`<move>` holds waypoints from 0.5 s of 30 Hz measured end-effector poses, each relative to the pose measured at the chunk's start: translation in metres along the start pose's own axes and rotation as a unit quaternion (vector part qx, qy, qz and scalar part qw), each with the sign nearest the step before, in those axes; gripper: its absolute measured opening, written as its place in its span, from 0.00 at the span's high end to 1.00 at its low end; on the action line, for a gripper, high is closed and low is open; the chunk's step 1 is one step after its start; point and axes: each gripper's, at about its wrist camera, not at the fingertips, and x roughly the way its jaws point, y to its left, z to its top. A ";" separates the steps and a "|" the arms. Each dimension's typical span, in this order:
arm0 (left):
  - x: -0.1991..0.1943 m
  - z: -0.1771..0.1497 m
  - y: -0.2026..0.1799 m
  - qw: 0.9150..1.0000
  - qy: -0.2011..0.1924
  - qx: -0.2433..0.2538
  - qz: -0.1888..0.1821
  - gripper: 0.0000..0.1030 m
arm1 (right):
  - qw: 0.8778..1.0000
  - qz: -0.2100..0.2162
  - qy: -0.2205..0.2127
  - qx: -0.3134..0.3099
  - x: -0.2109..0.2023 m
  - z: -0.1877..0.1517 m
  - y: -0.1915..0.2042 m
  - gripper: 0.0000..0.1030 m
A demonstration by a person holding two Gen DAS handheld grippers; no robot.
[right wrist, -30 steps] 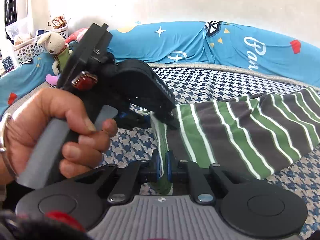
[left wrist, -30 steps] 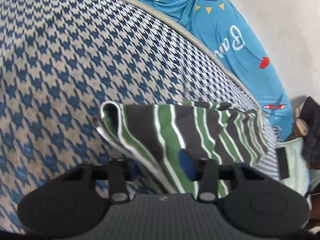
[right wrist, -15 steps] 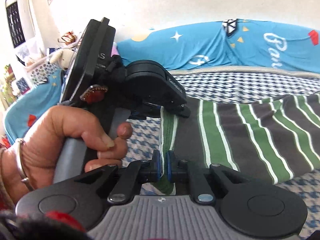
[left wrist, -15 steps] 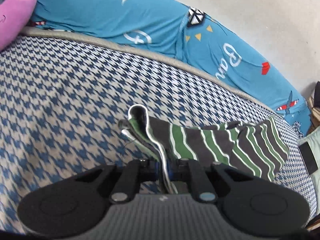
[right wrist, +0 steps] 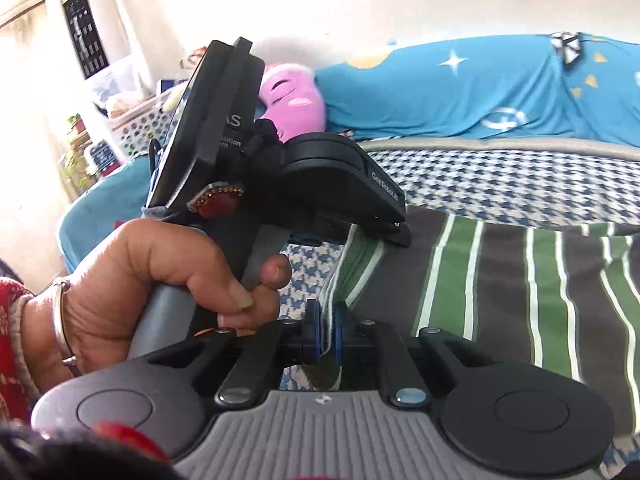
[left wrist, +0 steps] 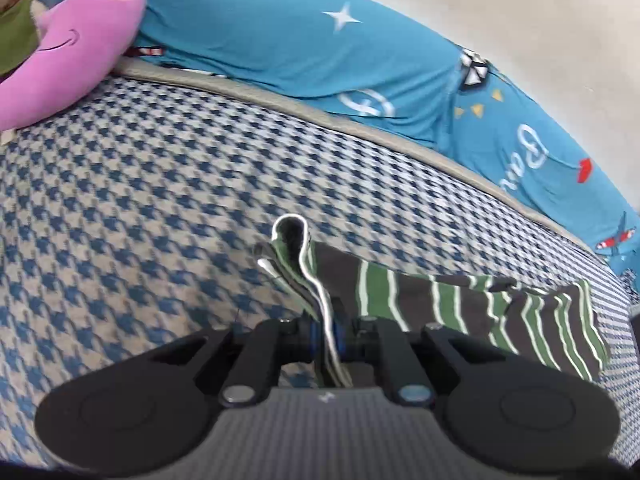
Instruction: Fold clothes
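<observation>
**Striped garment pinched at one end by both grippers, lifted off bed**

Striped garment (left wrist: 460,300), grey/green/white knit, hung from the tongs at its near edge w/ the rest trailing to approx 3 o'clock, draped onto the houndstooth bed cover (left wrist: 140,200). In the right wrist view its body (right wrist: 520,288) spread toward 3 o'clock, looking mostly flat on the cover.

L to R:
- Pink plush (left wrist: 68,40) sat at 10 o'clock in the left view, on the bed's far corner.
- Person's left hand (right wrist: 160,280) gripped the handle of the left gripper (left wrist: 325,332), which was clenched on a bunched fold of cloth; hem looped up just beyond the pads.
- Right gripper (right wrist: 325,332) was likewise clamped on the same edge, just beside the left one, cloth squeezed betw. blue pads (right wrist: 312,332).
- Blue printed bolster (left wrist: 360,60) ran 11 to 2 o'clock along the wall.

Handling, my read: light, soft, floppy fabric, no stiffness, so it'd sag and swing wherever unsupported. Not fragile, prob. not slippery, but several layers in one pinch could slide apart. Best hold = hem/corners, tools spread apart along the edge so the fold line stays taut.

Room: open cover lay from 9 to 12 o'clock in the left view. Bolster and plush bounded the far side; bed edge at 3 o'clock was close to the garment's far end, so cloth could slip off there.
</observation>
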 end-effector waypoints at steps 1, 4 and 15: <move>0.001 0.002 0.005 1.000 0.000 -0.001 0.004 0.92 | 1.000 0.001 0.008 -0.003 0.004 0.000 -0.001 0.87; 0.007 0.005 0.016 0.999 0.010 -0.006 0.033 0.80 | 1.000 0.000 0.029 -0.001 0.011 -0.003 -0.006 0.73; 0.003 0.000 0.012 0.993 -0.009 0.000 0.118 0.31 | 1.000 -0.028 0.006 0.008 -0.025 -0.005 -0.034 0.71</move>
